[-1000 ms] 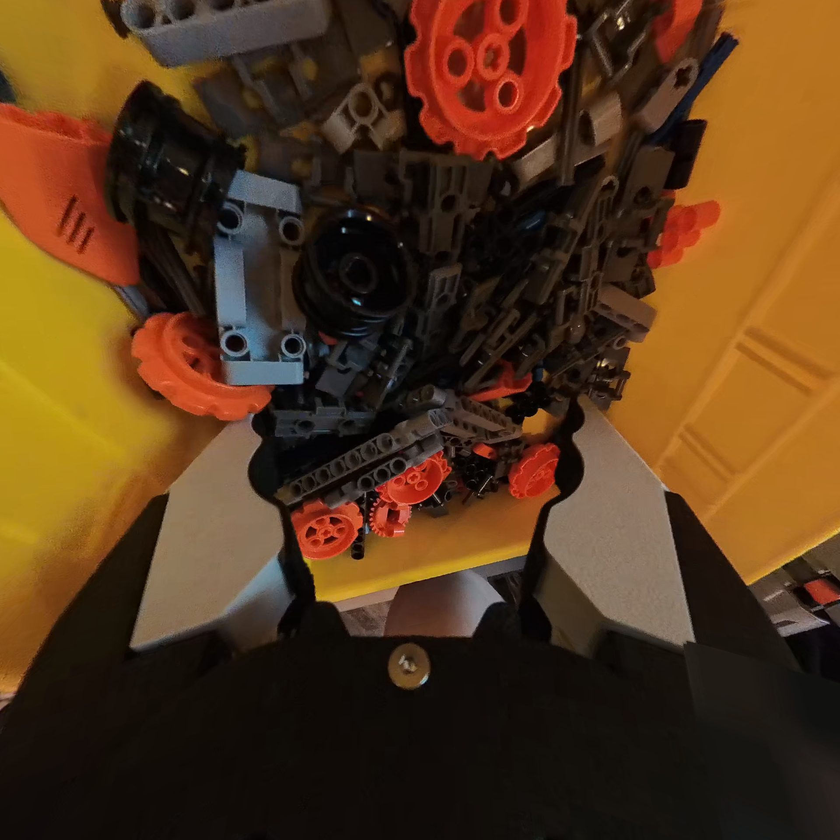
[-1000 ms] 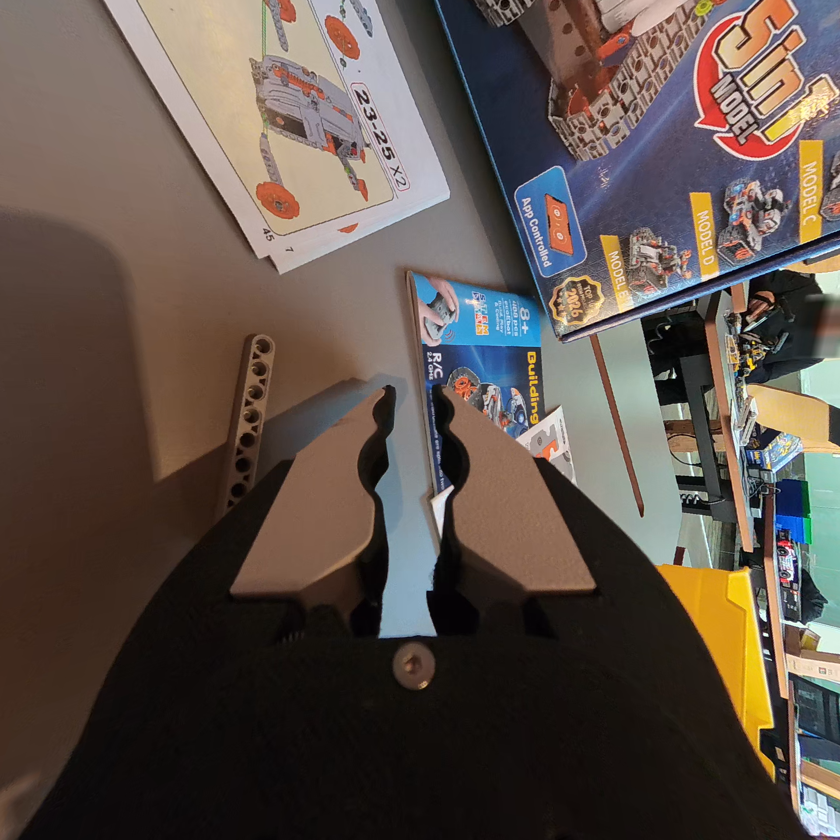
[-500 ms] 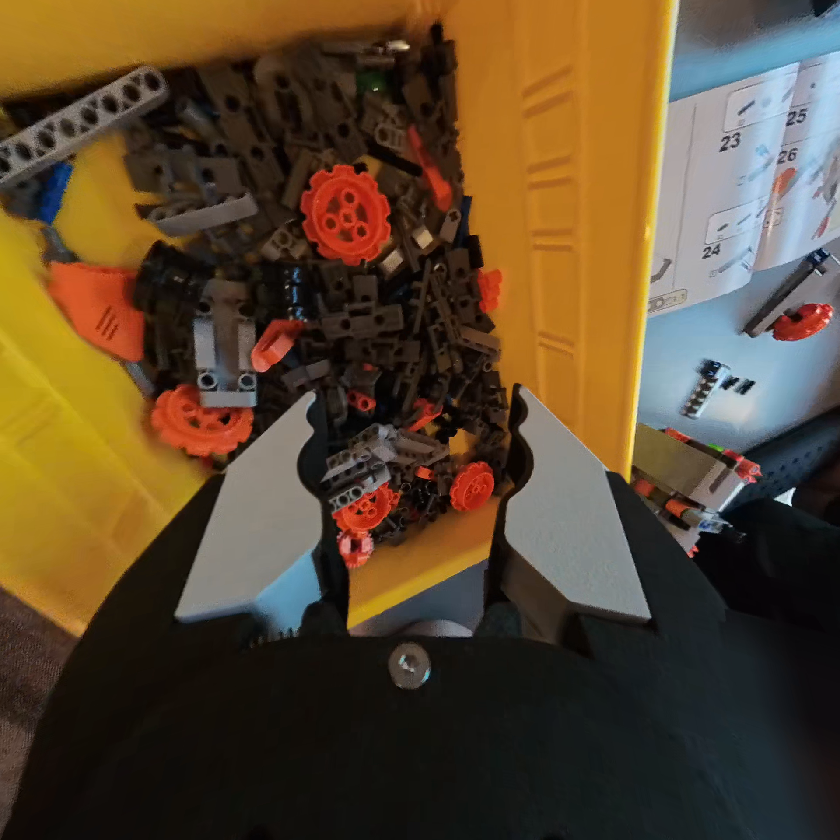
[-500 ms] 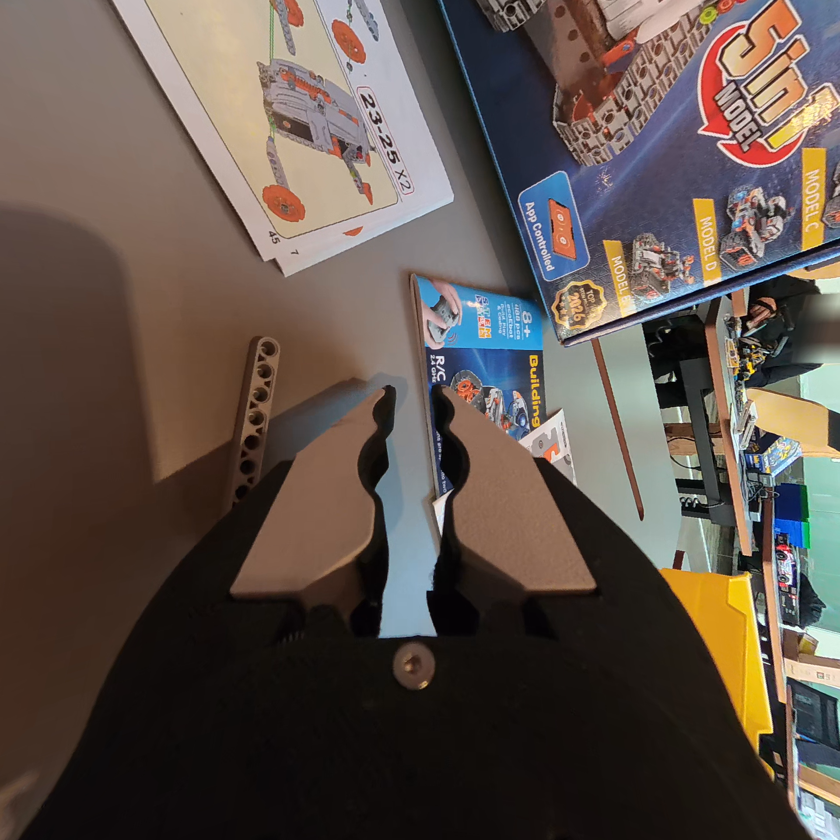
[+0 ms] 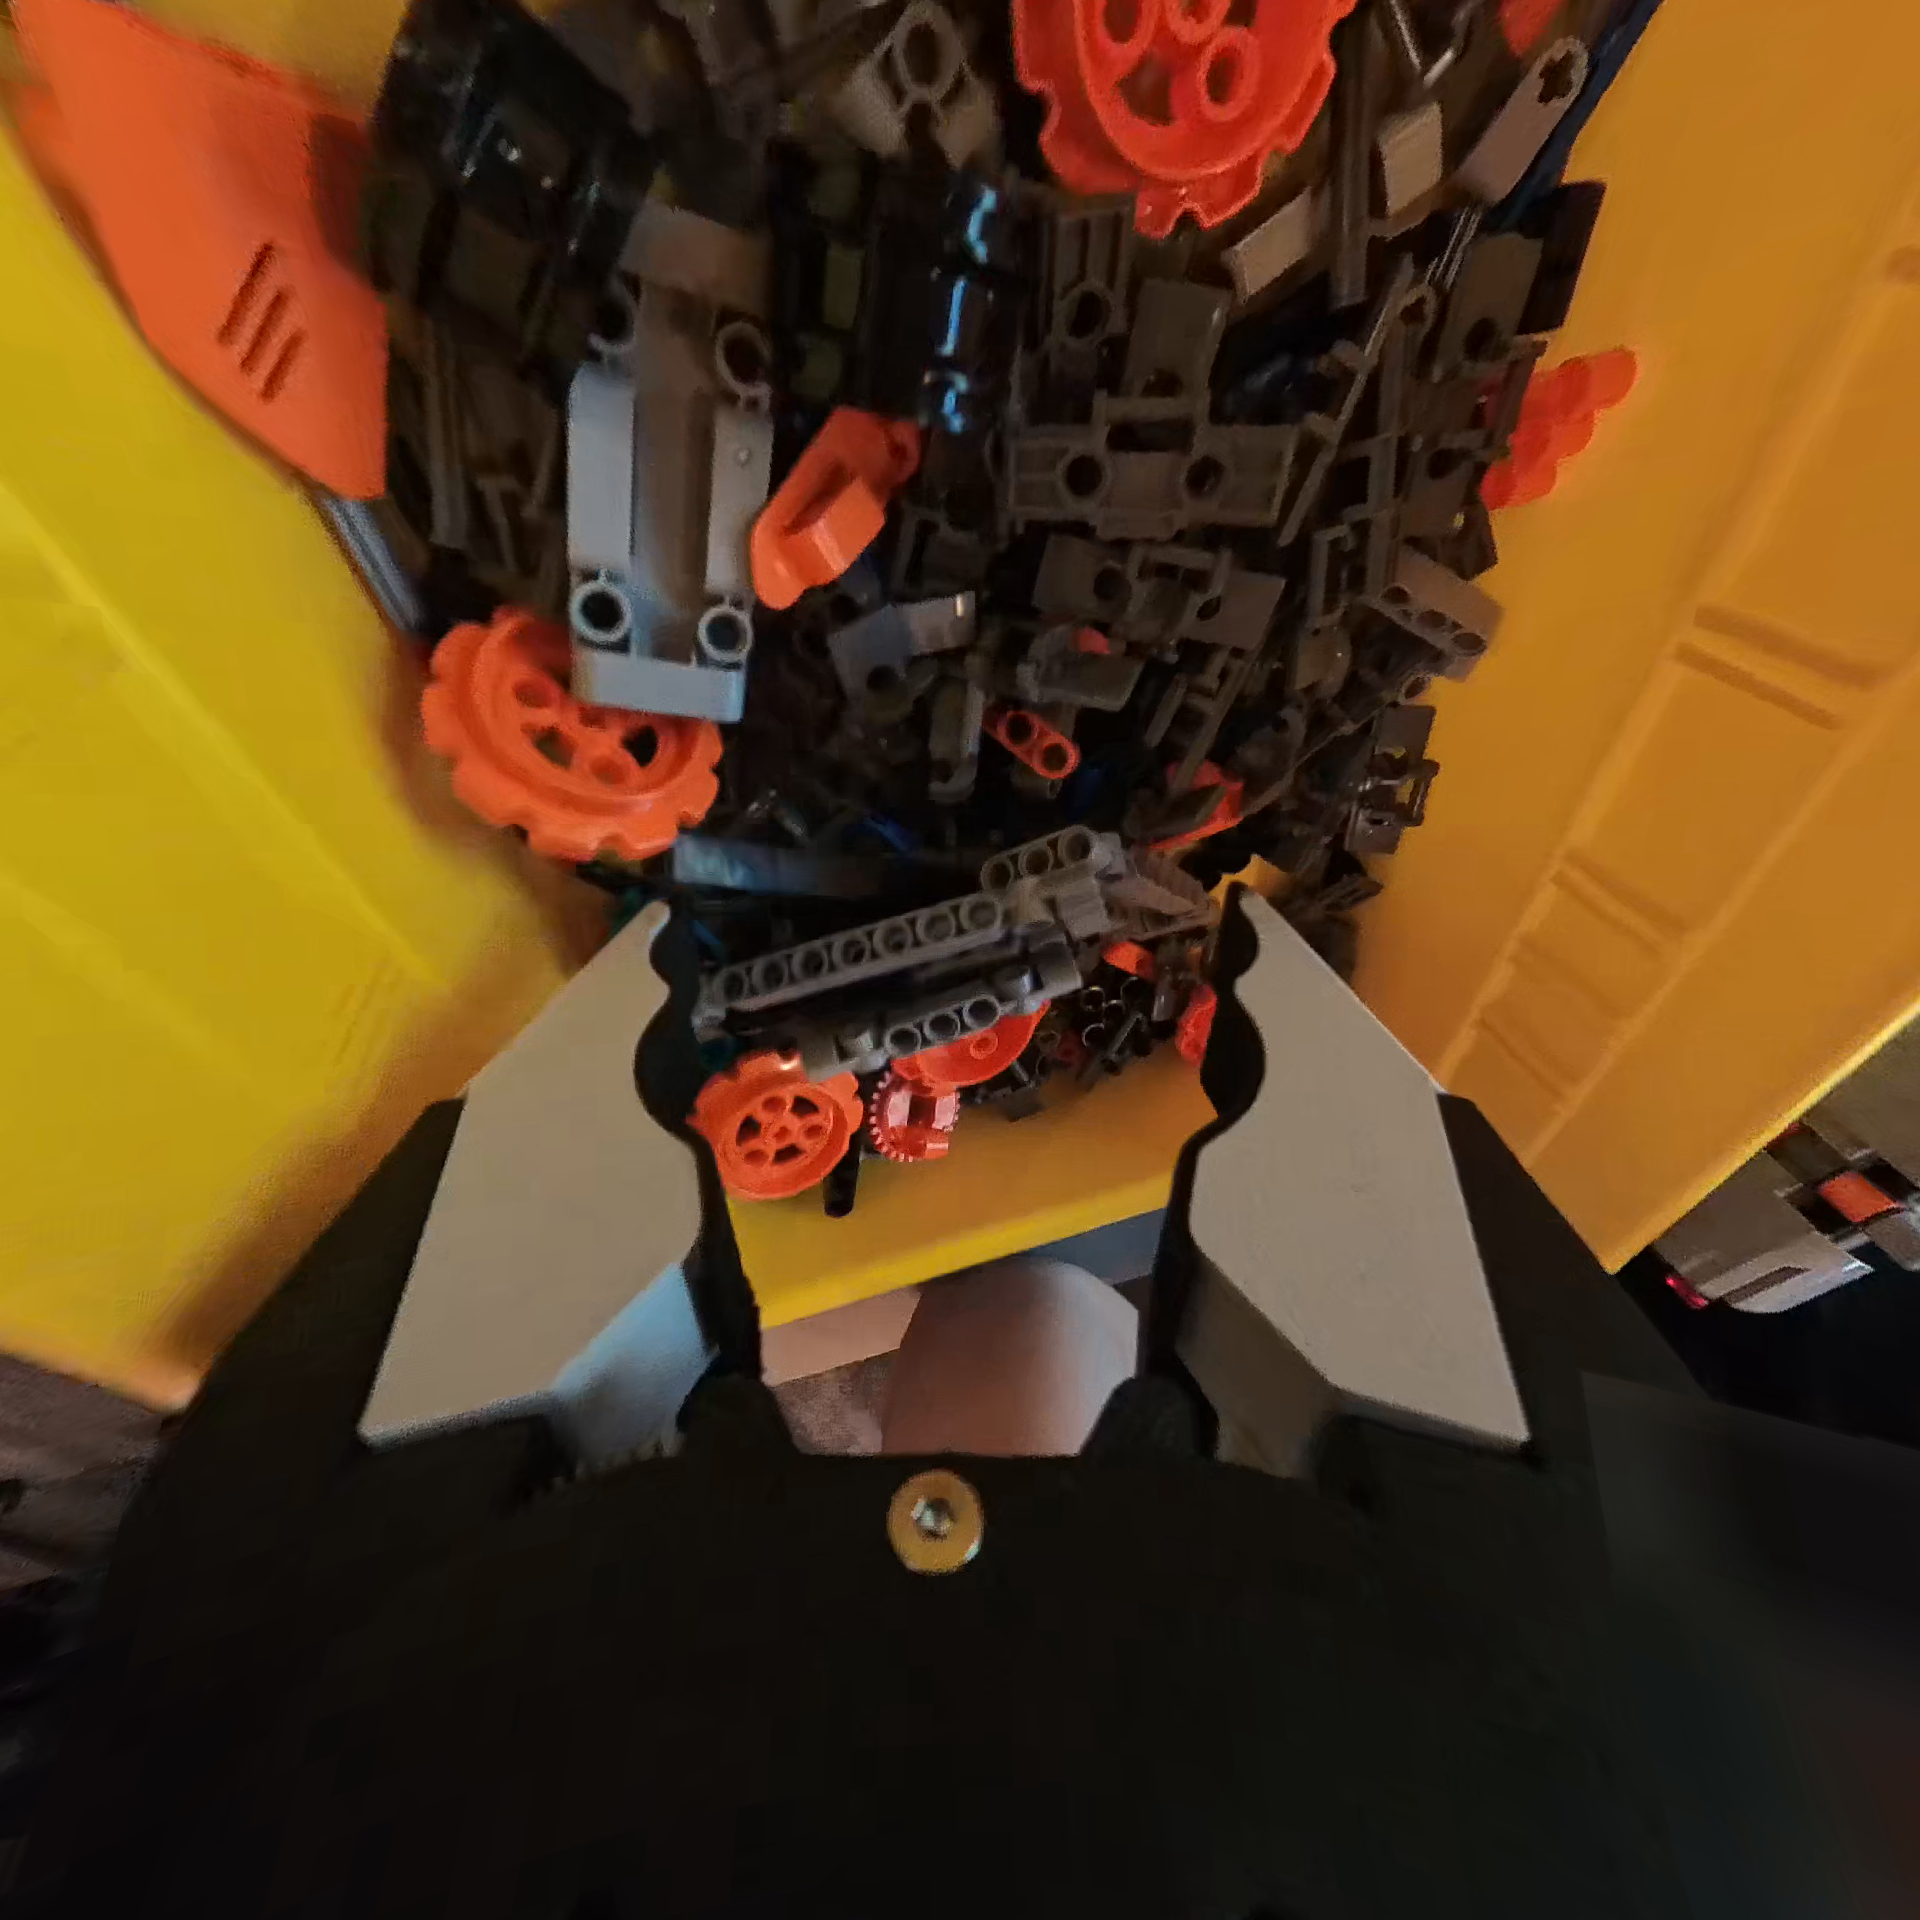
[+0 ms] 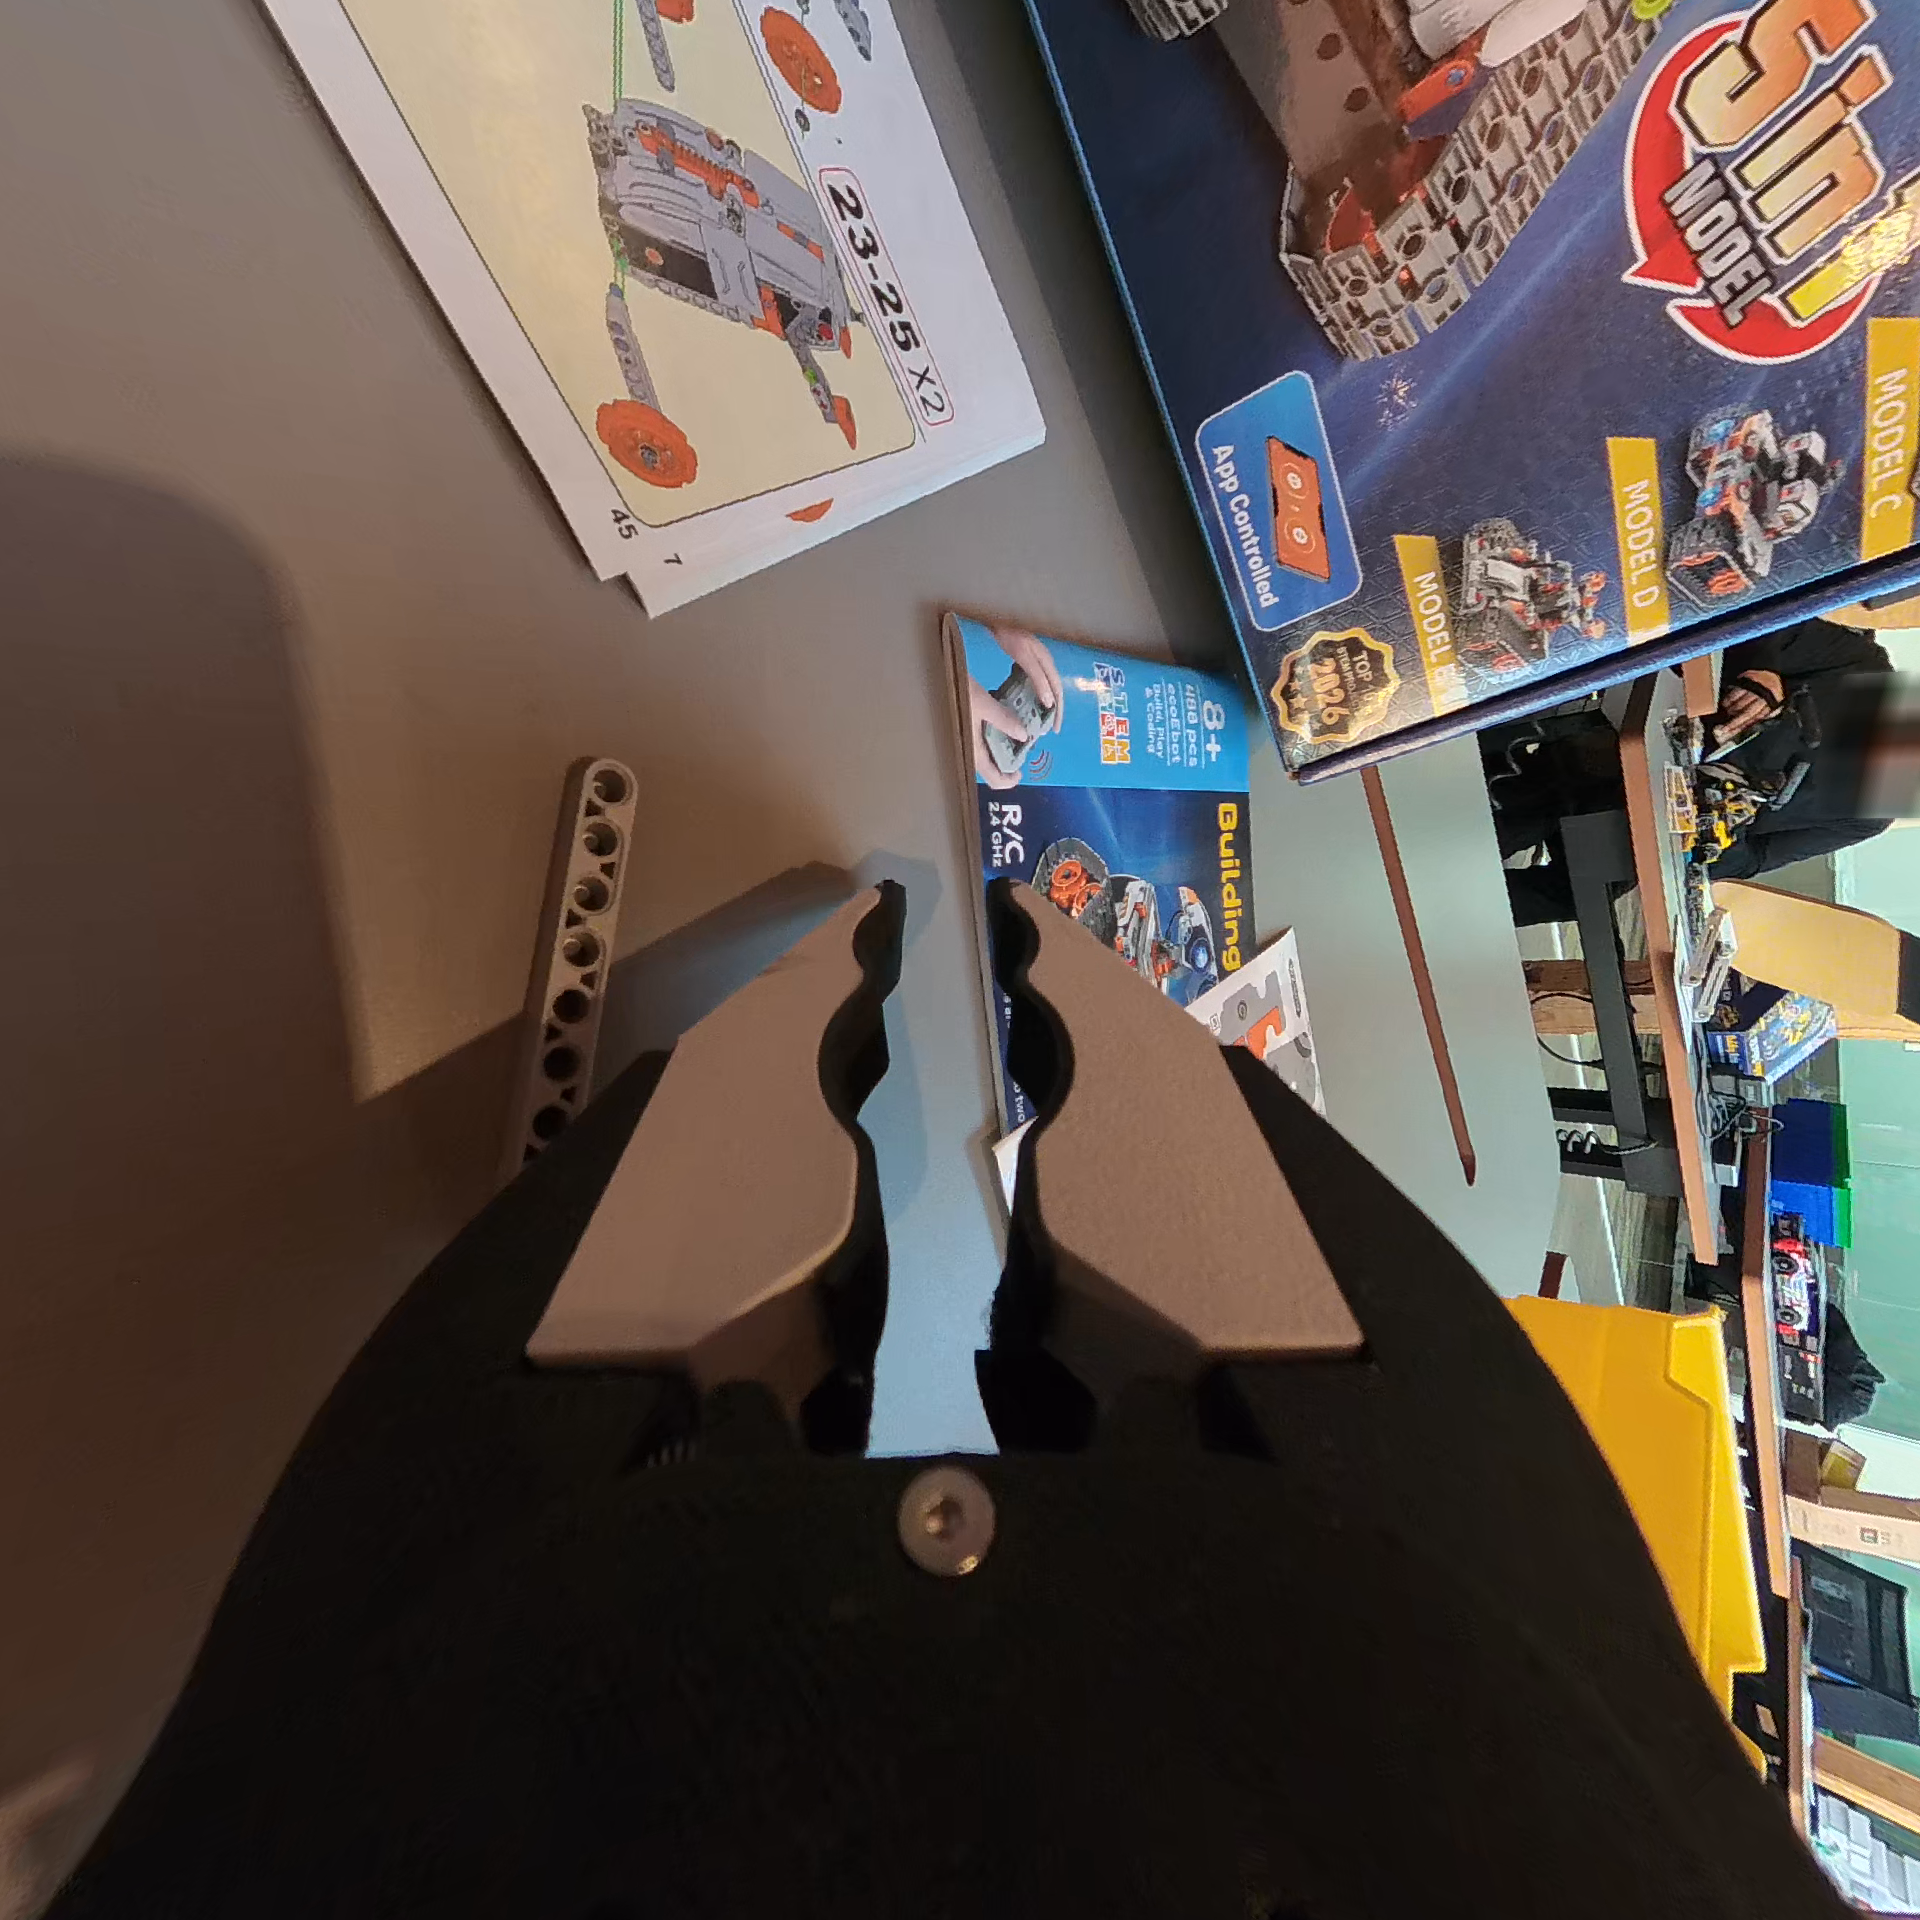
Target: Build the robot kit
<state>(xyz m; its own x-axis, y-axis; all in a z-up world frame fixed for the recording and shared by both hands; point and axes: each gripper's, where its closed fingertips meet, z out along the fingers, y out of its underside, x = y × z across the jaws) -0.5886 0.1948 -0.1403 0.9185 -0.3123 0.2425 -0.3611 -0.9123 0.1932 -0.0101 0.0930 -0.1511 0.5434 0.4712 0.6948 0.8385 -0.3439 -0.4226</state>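
Note:
My left gripper [image 5: 948,920] is open and empty, low inside a yellow bin [image 5: 1714,623] over a pile of grey, black and orange building parts. Two grey holed beams [image 5: 883,956] lie between its fingertips, with a small orange wheel [image 5: 774,1122] and a red gear [image 5: 912,1117] just behind them. My right gripper [image 6: 945,891] is nearly shut on nothing, with a narrow gap, over a grey table [image 6: 260,727]. A long grey holed beam [image 6: 577,956] lies on the table just left of it.
The pile holds a large orange gear [image 5: 1174,94], another orange gear [image 5: 566,738], a grey frame piece [image 5: 665,520] and an orange panel [image 5: 208,260]. On the table lie an instruction booklet [image 6: 707,291], a blue leaflet [image 6: 1112,810] and a blue box [image 6: 1507,312]. A yellow bin [image 6: 1642,1507] stands at right. Some 60 cm of space lies between my two pairs of fingers.
The left gripper pulled back above the bin half a second ago and has come down close to the pile again, jaws wider. Parts in the pile have shifted. The right gripper has barely moved.

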